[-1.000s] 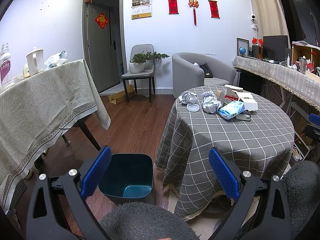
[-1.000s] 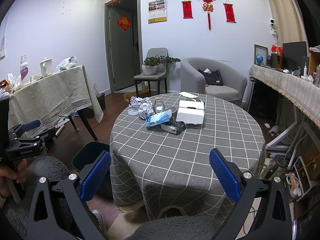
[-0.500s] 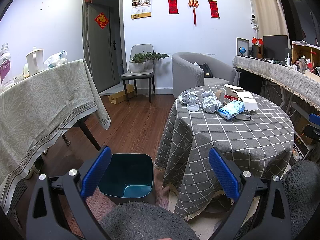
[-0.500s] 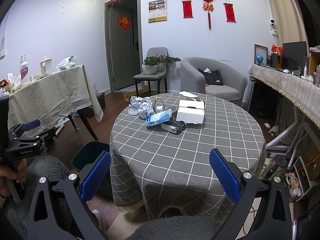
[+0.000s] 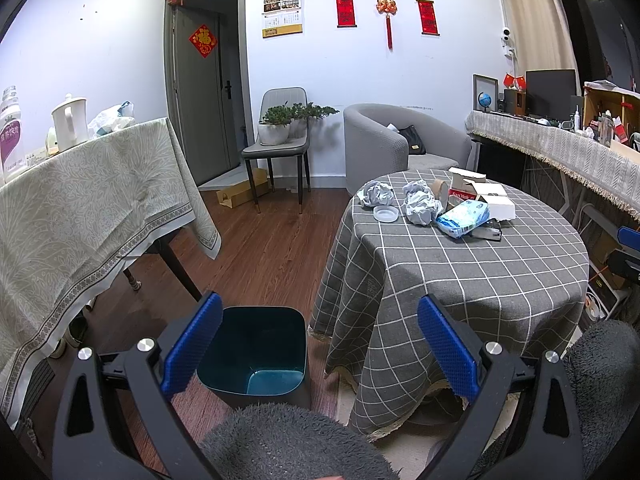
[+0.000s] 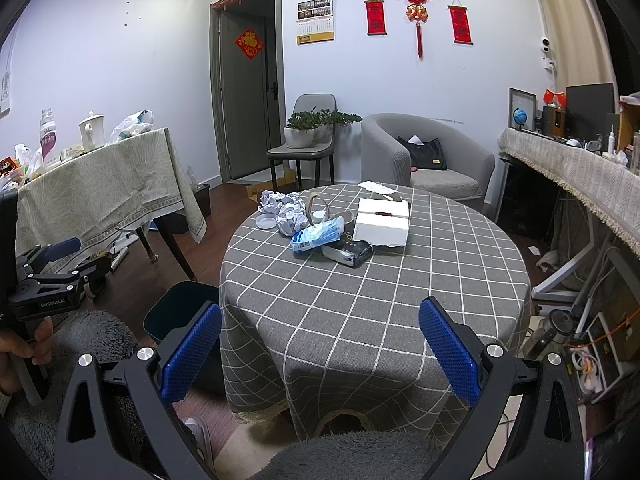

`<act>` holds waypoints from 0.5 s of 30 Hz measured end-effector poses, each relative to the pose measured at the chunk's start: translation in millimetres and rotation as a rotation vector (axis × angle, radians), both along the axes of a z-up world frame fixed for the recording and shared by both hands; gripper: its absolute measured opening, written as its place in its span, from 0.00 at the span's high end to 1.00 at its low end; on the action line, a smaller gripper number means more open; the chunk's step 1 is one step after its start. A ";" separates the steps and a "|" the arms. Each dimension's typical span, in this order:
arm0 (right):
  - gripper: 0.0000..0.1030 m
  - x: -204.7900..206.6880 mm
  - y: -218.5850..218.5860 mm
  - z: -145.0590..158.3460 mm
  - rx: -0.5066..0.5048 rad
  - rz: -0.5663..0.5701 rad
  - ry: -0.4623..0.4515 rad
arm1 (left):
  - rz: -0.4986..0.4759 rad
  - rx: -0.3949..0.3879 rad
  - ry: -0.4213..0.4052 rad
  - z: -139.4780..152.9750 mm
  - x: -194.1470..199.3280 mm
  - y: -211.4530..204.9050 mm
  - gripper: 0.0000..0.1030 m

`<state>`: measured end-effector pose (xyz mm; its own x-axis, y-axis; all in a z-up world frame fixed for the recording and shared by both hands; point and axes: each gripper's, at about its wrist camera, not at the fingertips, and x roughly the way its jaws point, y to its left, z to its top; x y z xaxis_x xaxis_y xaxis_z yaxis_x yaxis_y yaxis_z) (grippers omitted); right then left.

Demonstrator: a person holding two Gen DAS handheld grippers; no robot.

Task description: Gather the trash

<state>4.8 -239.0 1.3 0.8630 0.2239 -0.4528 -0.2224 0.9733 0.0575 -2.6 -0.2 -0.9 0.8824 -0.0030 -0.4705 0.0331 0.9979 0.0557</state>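
Both the left gripper (image 5: 318,340) and right gripper (image 6: 320,342) hold their jaws wide, holding nothing. Crumpled paper (image 6: 290,216) lies near the desk's (image 6: 380,292) far left edge; the bin (image 5: 254,350) stands on the floor beside the desk.

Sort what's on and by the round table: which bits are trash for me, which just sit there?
For the job: crumpled paper balls, plastic lid, blue wrapper pack, teal bin.

Just lying about, likely: white box, tape roll, black pack.
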 end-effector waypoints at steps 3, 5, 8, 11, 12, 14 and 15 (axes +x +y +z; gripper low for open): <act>0.03 0.2 0.4 -0.4 0.000 0.000 0.001 | 0.000 0.001 0.000 0.0 0.0 0.0 0.03; 0.03 0.0 0.3 -0.2 -0.001 0.000 0.000 | 0.000 0.000 0.000 0.0 0.1 0.0 0.03; 0.03 0.2 0.1 -0.3 0.000 0.000 0.001 | 0.000 0.000 0.000 -0.1 0.0 -0.1 0.03; 0.03 0.1 0.1 -0.2 0.001 0.000 0.001 | 0.000 0.000 0.000 -0.1 -0.1 -0.1 0.03; 0.03 0.4 0.5 -0.5 0.001 0.000 0.001 | 0.000 0.001 0.000 -0.1 0.0 -0.2 0.03; 0.03 0.3 0.5 -0.3 0.000 0.000 0.001 | 0.000 0.001 0.000 0.1 0.0 -0.1 0.03; 0.03 0.4 0.7 -0.4 -0.001 0.000 0.001 | 0.000 0.001 0.000 0.0 0.2 -0.1 0.03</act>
<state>5.2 -238.3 1.0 0.8626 0.2236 -0.4537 -0.2225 0.9733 0.0568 -2.4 -0.3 -0.9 0.8824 -0.0025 -0.4706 0.0332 0.9978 0.0569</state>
